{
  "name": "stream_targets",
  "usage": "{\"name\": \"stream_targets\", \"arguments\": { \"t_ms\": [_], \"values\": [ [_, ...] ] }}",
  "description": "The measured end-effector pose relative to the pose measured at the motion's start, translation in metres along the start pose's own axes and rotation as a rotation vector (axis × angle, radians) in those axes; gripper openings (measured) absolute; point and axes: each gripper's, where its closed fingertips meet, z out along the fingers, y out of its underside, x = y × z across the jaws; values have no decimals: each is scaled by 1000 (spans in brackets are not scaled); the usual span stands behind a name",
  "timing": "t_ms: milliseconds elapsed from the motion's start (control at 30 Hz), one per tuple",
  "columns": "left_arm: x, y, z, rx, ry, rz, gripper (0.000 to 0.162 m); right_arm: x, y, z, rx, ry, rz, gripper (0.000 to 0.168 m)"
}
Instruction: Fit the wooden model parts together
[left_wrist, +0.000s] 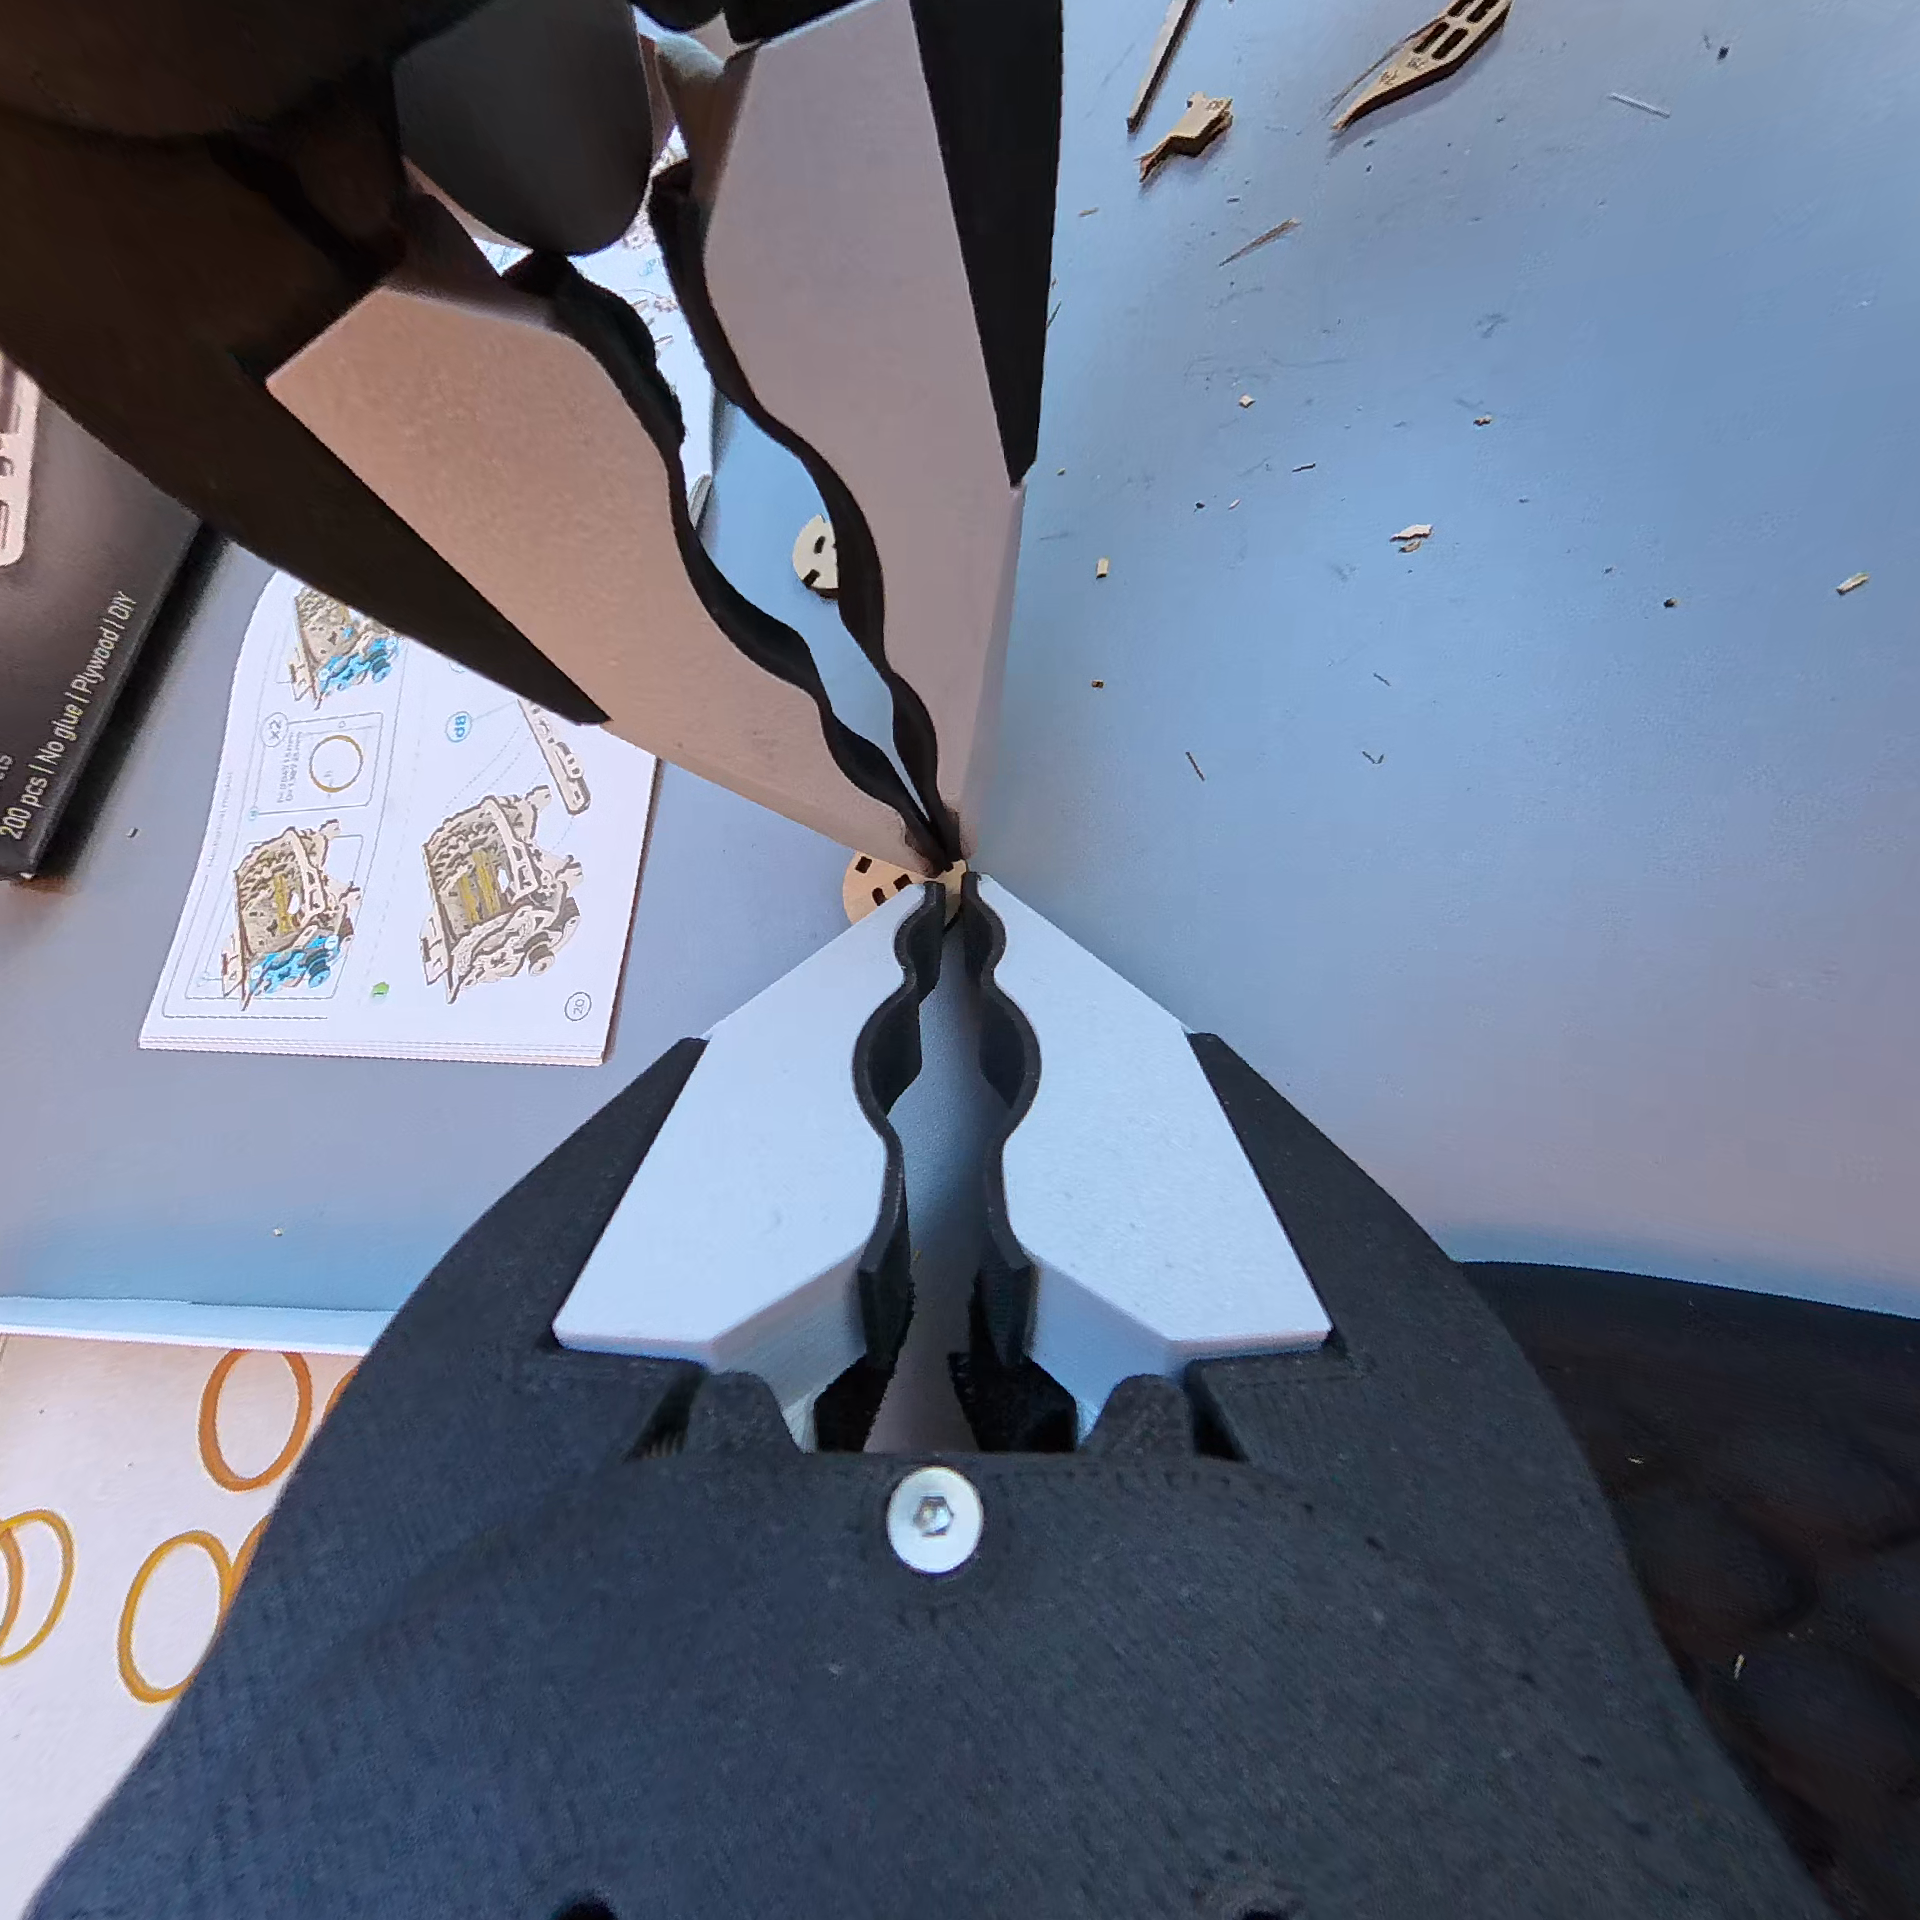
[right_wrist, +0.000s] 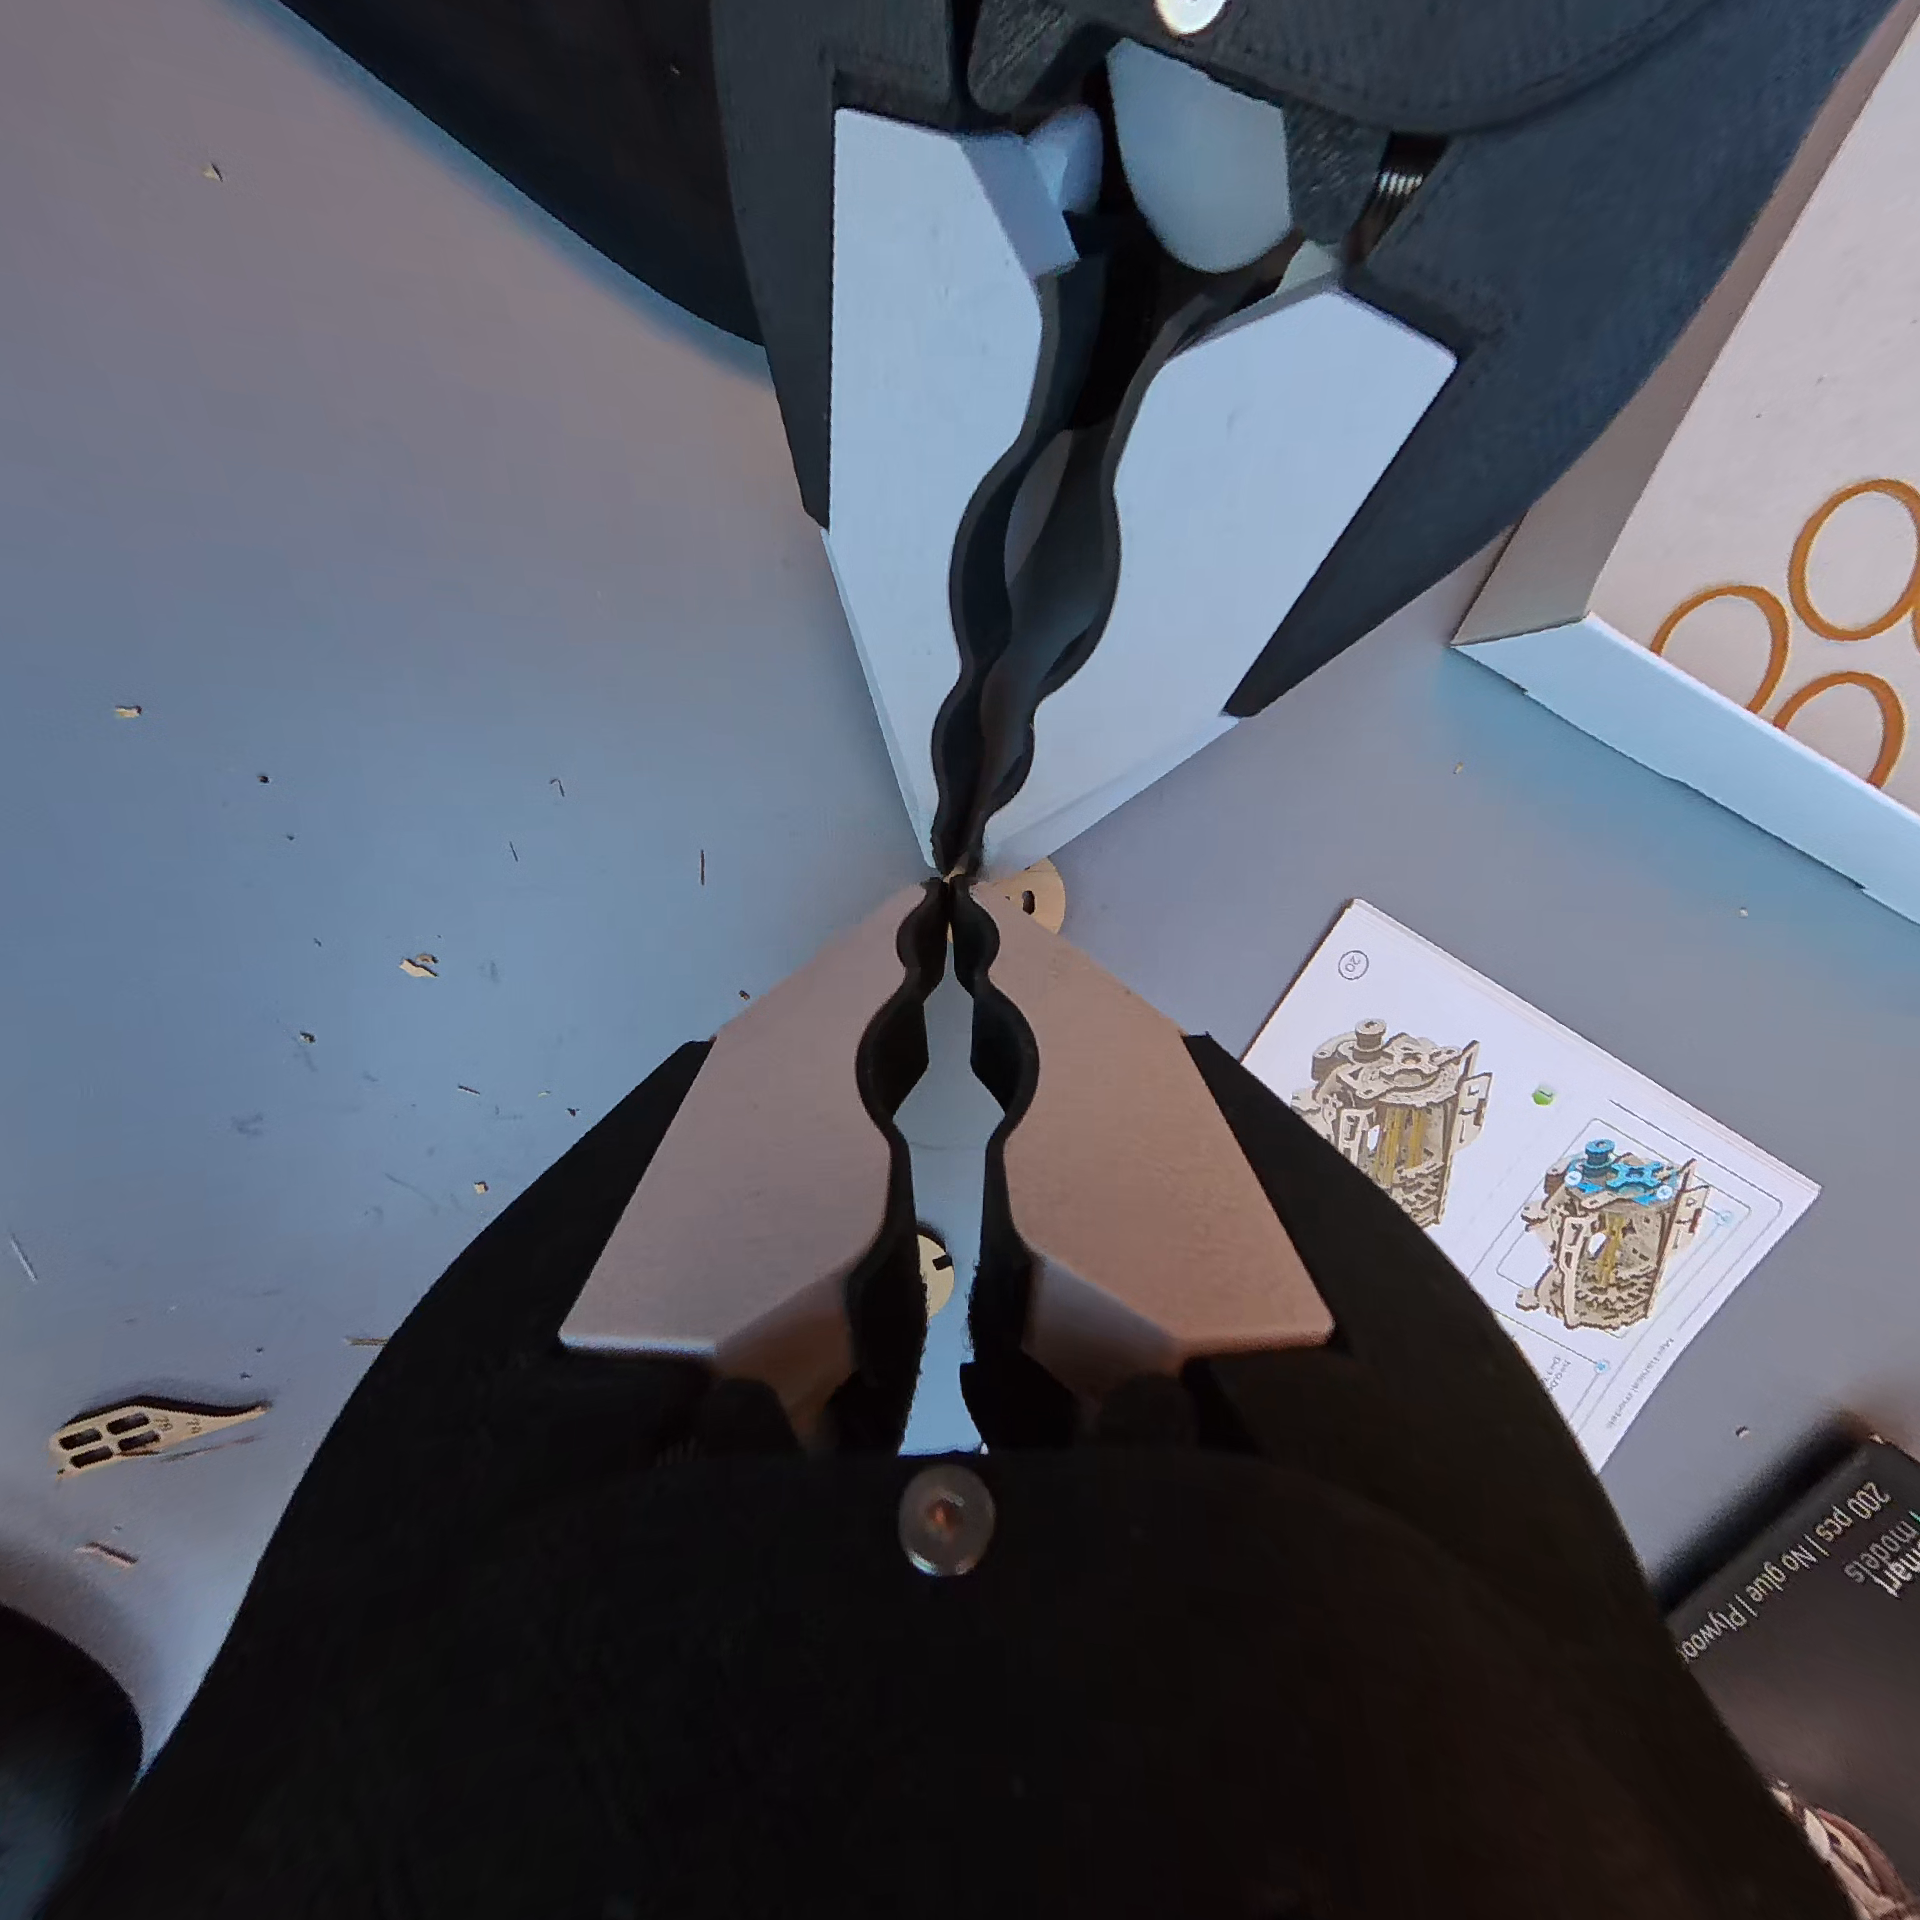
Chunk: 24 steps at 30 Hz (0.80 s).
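A small round wooden disc (left_wrist: 881, 889) with slots lies low over the blue-grey table (left_wrist: 1455, 883), where both grippers' tips meet. My left gripper (left_wrist: 949, 896) comes in from below, its jaws pinched on the disc's edge. My right gripper (left_wrist: 940, 852) reaches in from the upper left, tips closed and touching the same disc. In the right wrist view my right gripper (right_wrist: 945, 894) meets the left gripper (right_wrist: 956, 857) tip to tip, and the disc (right_wrist: 1031, 894) shows just beside them. A second slotted disc (left_wrist: 816, 556) lies on the table behind, also seen between the right fingers (right_wrist: 935, 1280).
An open instruction booklet (left_wrist: 416, 883) (right_wrist: 1507, 1195) lies beside a black kit box (left_wrist: 73, 675) (right_wrist: 1787, 1590). A white box with rubber bands (left_wrist: 156, 1507) (right_wrist: 1766, 644) stands at the table edge. Wooden offcuts (left_wrist: 1423, 62) (right_wrist: 145, 1434) and splinters are scattered on the table.
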Motion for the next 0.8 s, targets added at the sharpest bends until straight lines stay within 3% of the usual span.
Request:
{"name": "stream_targets", "arguments": {
  "t_ms": [233, 500, 800],
  "values": [
    [0, 0, 0, 0, 1, -4, 2, 2, 2, -2, -18, 16, -4, 6],
    [0, 0, 0, 0, 1, -5, 1, 1, 4, 2, -43, 13, -13, 2],
    [-1, 0, 1, -2, -1, -17, 1, 0, 5, 1, 50, -10, 22, 1]
  ]
}}
